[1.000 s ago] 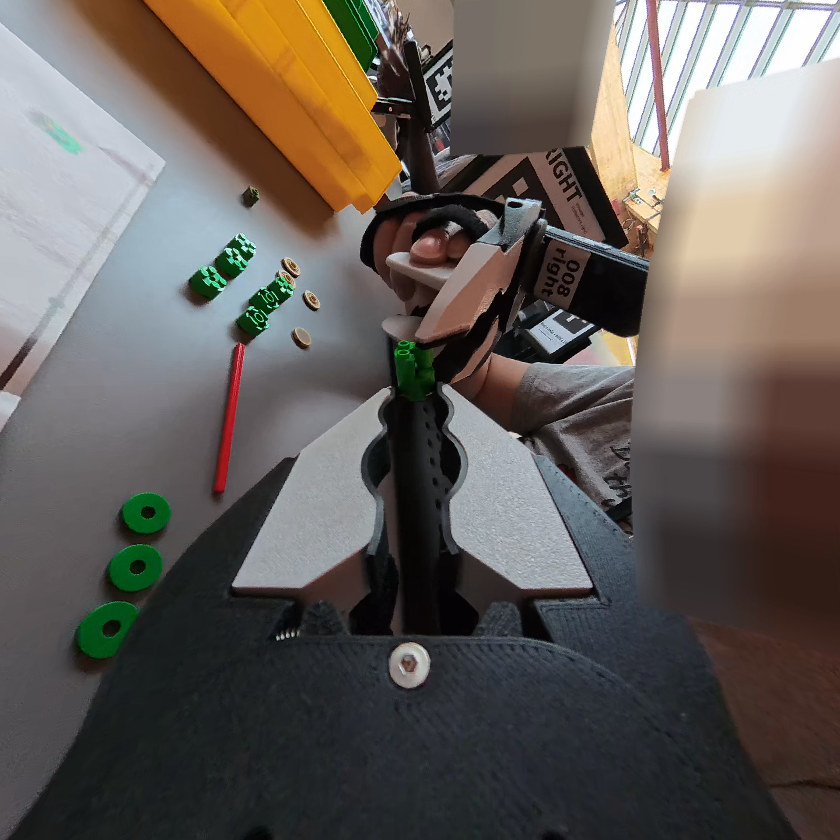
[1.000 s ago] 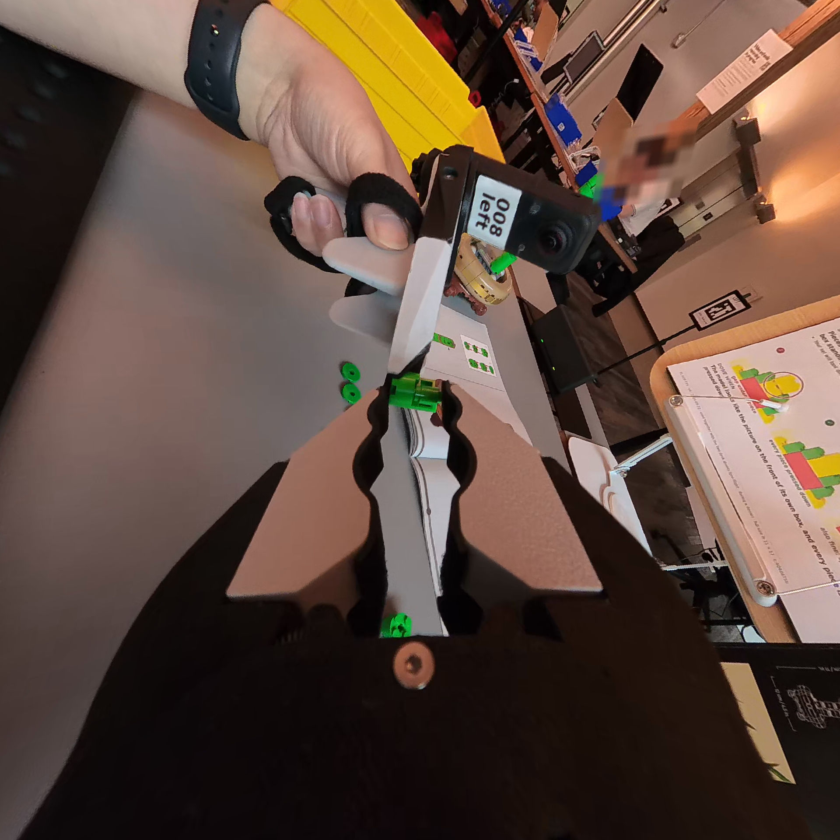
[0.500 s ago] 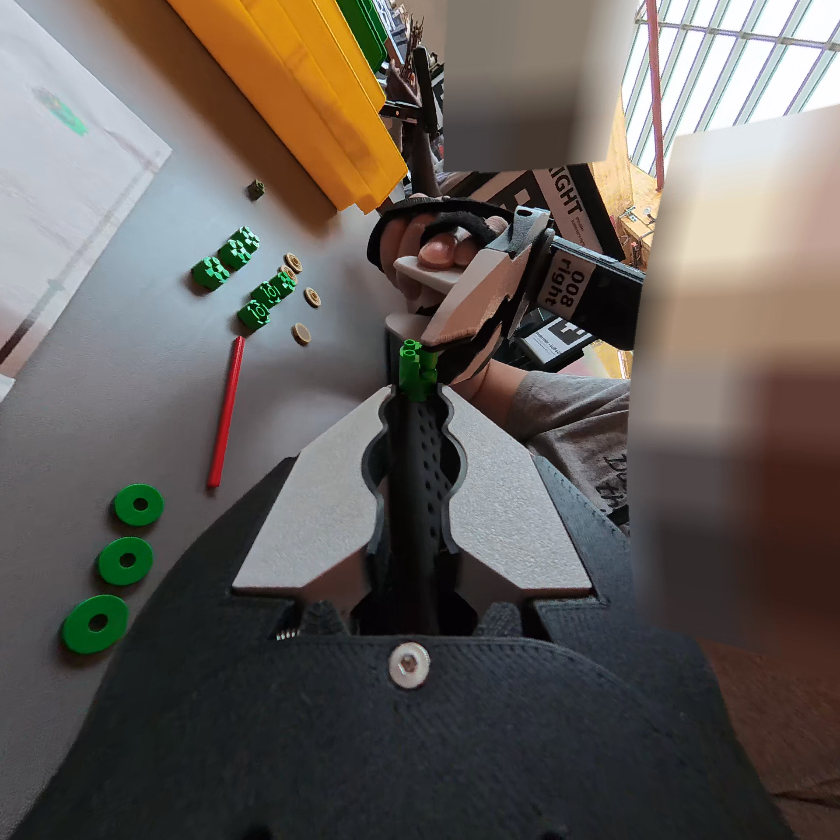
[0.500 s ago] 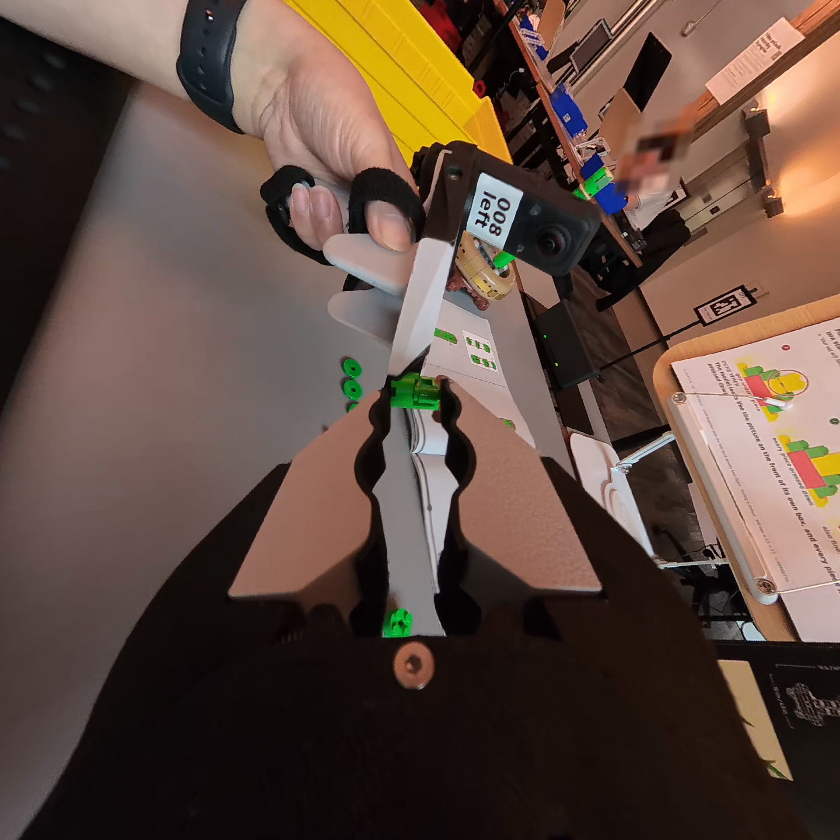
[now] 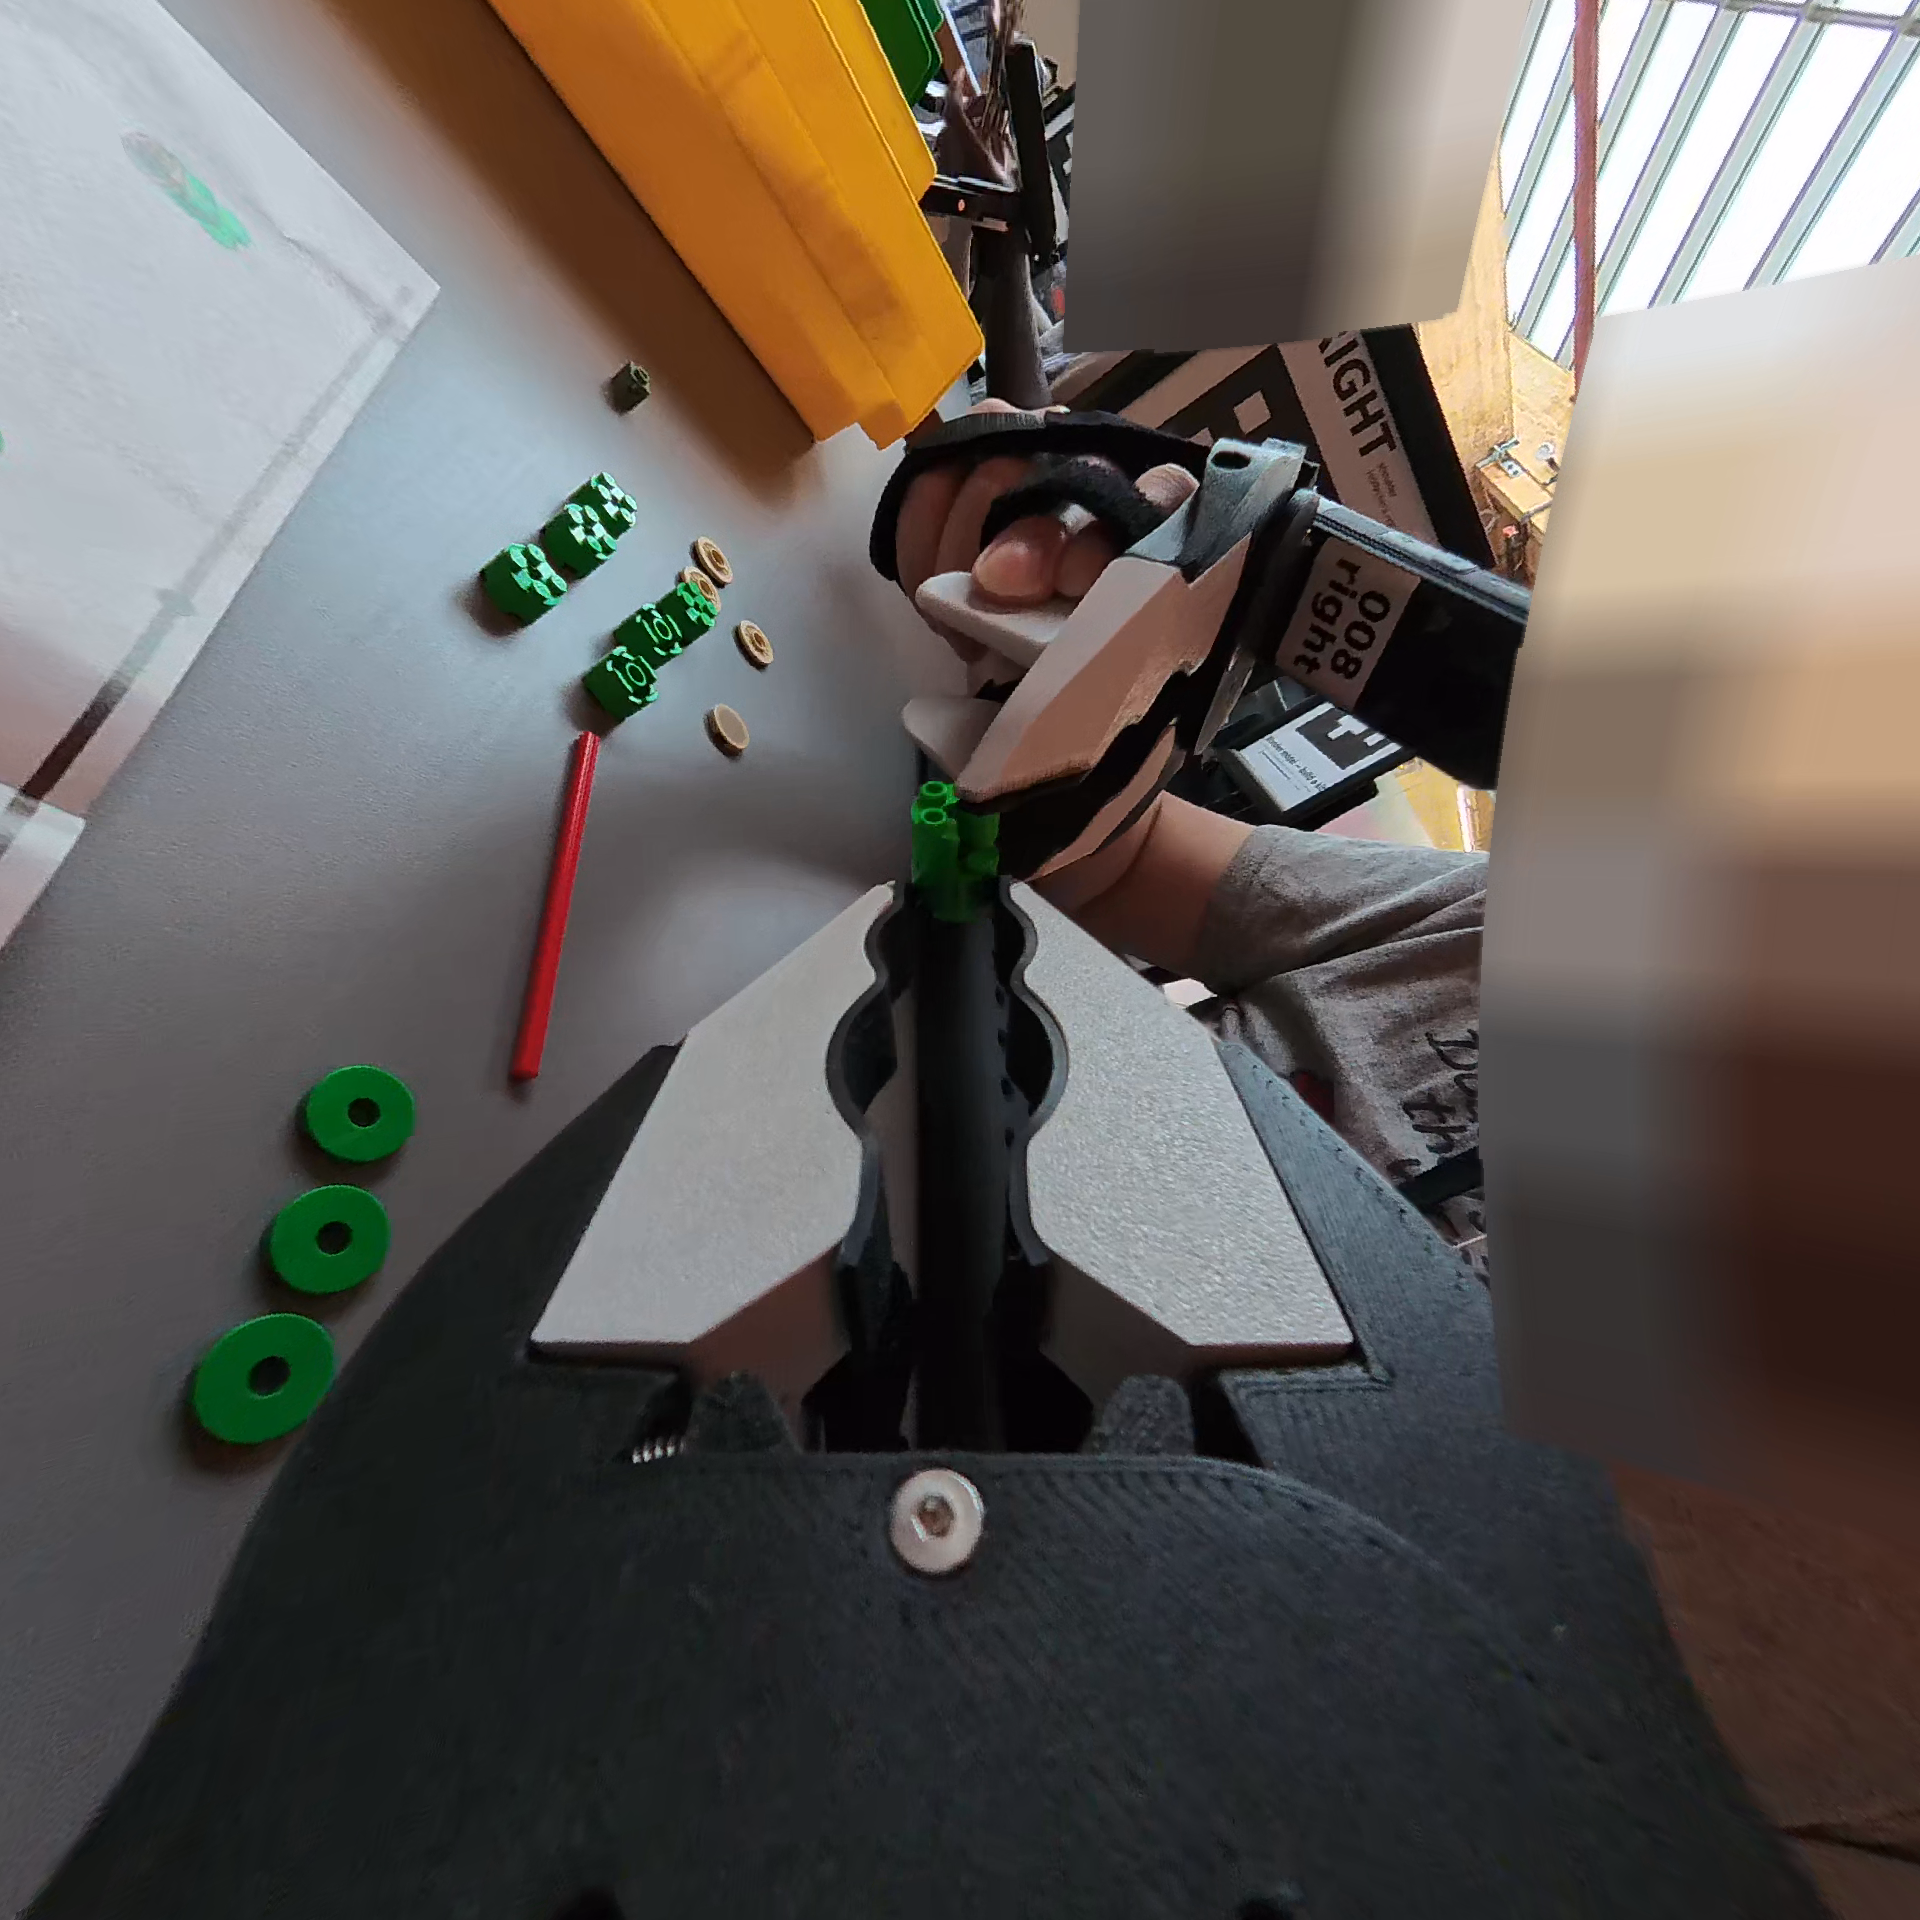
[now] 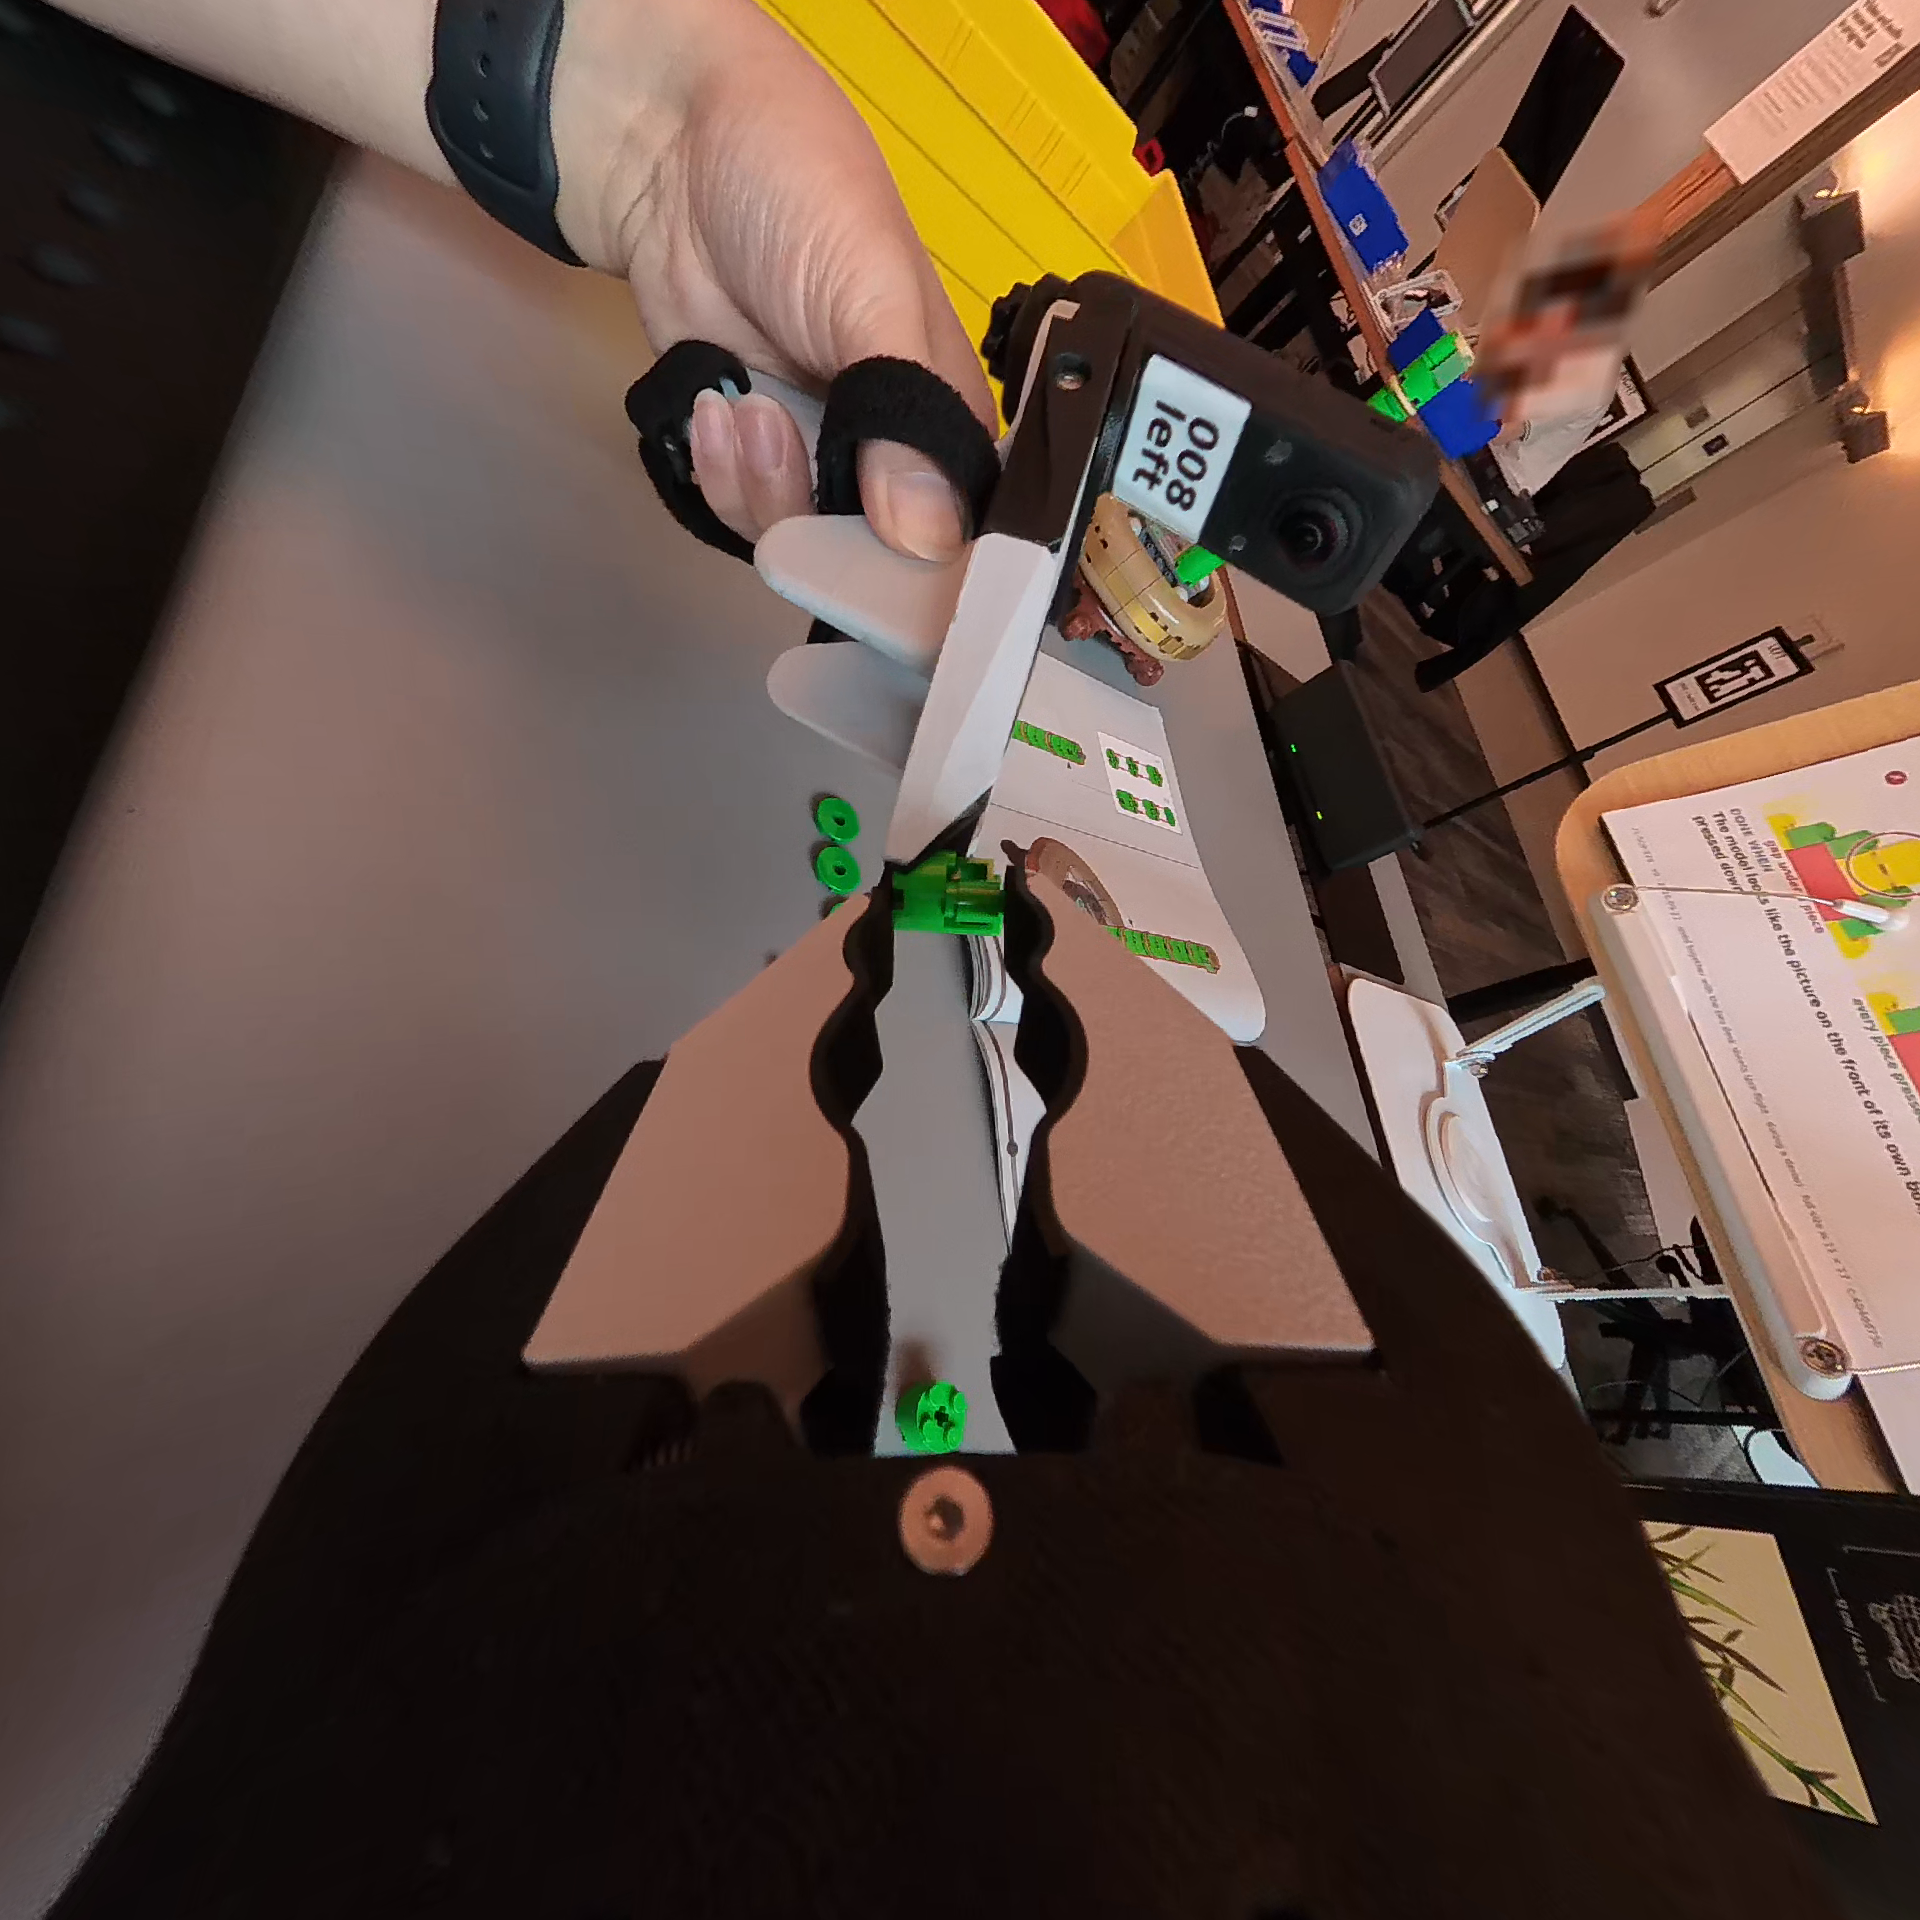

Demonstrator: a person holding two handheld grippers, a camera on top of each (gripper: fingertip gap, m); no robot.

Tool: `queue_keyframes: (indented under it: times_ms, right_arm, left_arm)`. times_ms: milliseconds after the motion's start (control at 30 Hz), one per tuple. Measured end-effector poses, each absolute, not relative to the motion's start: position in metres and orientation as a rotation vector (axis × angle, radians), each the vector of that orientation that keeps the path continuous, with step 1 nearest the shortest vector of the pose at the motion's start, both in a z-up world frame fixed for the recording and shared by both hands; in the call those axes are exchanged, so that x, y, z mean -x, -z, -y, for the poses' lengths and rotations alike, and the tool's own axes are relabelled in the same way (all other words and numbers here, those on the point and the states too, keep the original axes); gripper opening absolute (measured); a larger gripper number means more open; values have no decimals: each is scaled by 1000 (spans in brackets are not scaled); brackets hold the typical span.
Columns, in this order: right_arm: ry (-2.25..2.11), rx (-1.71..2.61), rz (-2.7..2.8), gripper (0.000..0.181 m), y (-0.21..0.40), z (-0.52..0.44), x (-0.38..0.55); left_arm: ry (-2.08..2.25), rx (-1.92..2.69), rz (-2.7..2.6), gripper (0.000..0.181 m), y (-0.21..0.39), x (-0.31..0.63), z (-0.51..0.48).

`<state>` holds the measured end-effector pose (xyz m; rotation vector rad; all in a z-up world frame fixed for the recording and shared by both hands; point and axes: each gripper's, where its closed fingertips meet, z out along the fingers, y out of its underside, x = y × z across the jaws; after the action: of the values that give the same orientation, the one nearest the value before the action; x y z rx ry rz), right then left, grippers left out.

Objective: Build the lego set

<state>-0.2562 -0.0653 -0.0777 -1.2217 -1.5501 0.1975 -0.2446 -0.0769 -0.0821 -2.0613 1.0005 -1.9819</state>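
A grey tabletop fills the left wrist view, with yellow bins along its far edge and a white sheet at the left. On it lie three green discs in a row, a red rod, four green round bricks and a few tan studs.

The two tools meet tip to tip above the tabletop. The left hand-held gripper has its jaws pressed in on a small green brick cluster at its tips. The right hand-held gripper pinches the same cluster from the opposite side. In each view the other tool's grey finger touches the cluster at the top.

In the right wrist view an open booklet lies just behind the cluster, and a tan and brown model stands beyond it, partly hidden by the left tool's camera. A single green round brick rests on the tabletop below the right tool, seen between its fingers near their base.
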Motion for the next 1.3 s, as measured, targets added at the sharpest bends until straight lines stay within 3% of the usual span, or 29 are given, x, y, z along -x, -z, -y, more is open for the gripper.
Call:
queue_keyframes:
  times_ms: [300,400,1300]
  right_arm:
    - [-155,1144,1523,21,72,65,257]
    - [-146,1136,1525,22,72,65,257]
    - [-25,977,1479,26,58,60,253]
  left_arm:
    - [1939,1957,-1047,21,75,242,75]
    - [1869,1939,-1121,14,78,242,77]
    - [1563,1789,-1318,10,74,239,79]
